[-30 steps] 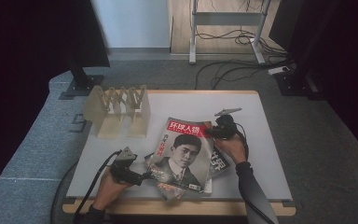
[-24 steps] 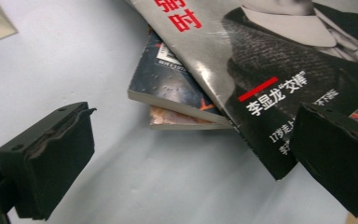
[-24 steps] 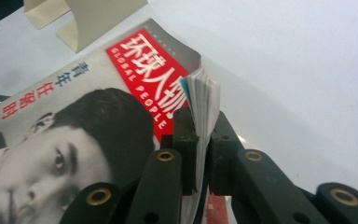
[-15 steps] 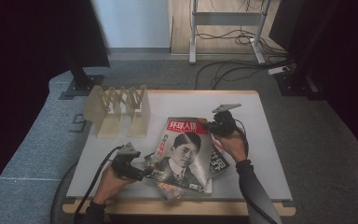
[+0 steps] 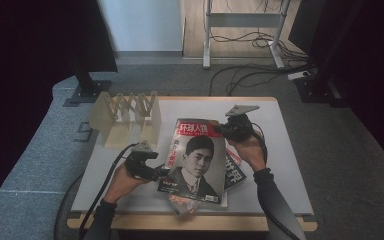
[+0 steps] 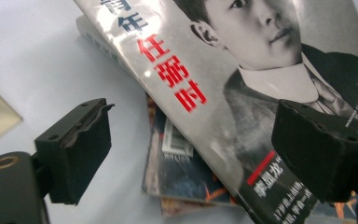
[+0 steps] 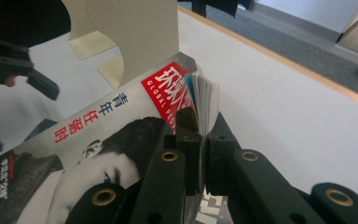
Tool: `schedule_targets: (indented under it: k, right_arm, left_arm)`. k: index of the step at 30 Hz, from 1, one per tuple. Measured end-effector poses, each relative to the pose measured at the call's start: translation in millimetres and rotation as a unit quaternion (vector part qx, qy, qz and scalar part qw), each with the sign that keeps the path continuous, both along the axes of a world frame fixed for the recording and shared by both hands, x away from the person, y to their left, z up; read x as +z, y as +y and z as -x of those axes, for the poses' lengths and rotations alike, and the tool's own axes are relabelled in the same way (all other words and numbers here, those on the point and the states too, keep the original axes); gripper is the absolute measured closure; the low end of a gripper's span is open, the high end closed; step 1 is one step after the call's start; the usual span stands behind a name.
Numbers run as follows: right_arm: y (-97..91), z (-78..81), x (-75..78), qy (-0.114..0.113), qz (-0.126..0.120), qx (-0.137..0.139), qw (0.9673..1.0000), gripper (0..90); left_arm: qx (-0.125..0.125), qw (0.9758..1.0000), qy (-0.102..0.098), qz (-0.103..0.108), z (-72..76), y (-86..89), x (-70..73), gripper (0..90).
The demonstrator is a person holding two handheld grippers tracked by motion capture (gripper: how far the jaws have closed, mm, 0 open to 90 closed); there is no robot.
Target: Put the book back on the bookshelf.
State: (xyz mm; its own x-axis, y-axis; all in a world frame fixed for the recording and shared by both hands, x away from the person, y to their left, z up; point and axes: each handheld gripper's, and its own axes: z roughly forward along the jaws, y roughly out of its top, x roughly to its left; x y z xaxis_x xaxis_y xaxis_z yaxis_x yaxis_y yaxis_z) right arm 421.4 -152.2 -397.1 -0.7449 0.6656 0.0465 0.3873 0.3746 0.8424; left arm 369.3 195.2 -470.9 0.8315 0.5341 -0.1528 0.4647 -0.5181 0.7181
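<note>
A magazine (image 5: 197, 155) with a portrait cover and a red title block lies tilted over other magazines on the white table (image 5: 280, 165). My right gripper (image 5: 219, 129) is shut on its far right corner, and the right gripper view shows the jaws pinched on the page edges (image 7: 200, 135) beside the red title. My left gripper (image 5: 162, 172) is open at the cover's near left edge. Its jaws have just been closing, and the magazine (image 6: 242, 93) edge lies between the pads (image 6: 81, 140) without being pressed.
A dark magazine (image 5: 235, 172) sticks out from under the portrait one at the right, and another (image 5: 182, 202) pokes out at the near edge. A pale wooden slotted rack (image 5: 127, 115) stands at the table's far left. Bare table lies to the right and far side.
Both hands have risen. The right gripper has closed on the magazine's far corner and lifted it slightly. The left gripper has moved in toward the cover's left edge.
</note>
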Motion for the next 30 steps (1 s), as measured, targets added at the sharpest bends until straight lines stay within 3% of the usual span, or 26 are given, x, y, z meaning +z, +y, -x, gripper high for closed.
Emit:
schedule_targets:
  k: [7, 13, 19, 23, 27, 30]
  right_arm:
    - [1.7, 6.6, 16.4, -0.023, -0.002, 0.015, 0.9996, 85.4]
    - [0.3, 11.2, 27.6, -0.040, -0.002, 0.024, 0.9989, 85.4]
    - [0.4, 15.3, 36.1, -0.053, -0.006, 0.035, 0.9979, 85.4]
    - [1.0, 17.9, 40.9, -0.058, -0.009, 0.042, 0.9974, 85.4]
    - [-1.6, 19.5, 45.6, -0.062, -0.018, 0.045, 0.9969, 85.4]
    - [-5.0, 19.9, 50.0, -0.063, -0.029, 0.047, 0.9965, 85.4]
  left_arm:
    - [-0.035, 0.9989, 0.001, -0.032, -17.4, -11.0, 10.6, 15.2]
    - [-0.061, 0.9974, 0.032, -0.020, -35.8, -14.8, 10.8, 21.2]
    - [-0.087, 0.9951, 0.049, -0.002, -47.0, -23.1, 11.4, 29.2]
    - [-0.092, 0.9947, 0.043, -0.014, -48.1, -28.6, 14.5, 37.5]
    - [-0.087, 0.9955, 0.034, 0.010, -47.3, -24.4, 22.2, 49.1]
    - [-0.086, 0.9959, 0.024, 0.009, -44.7, -23.2, 27.3, 55.4]
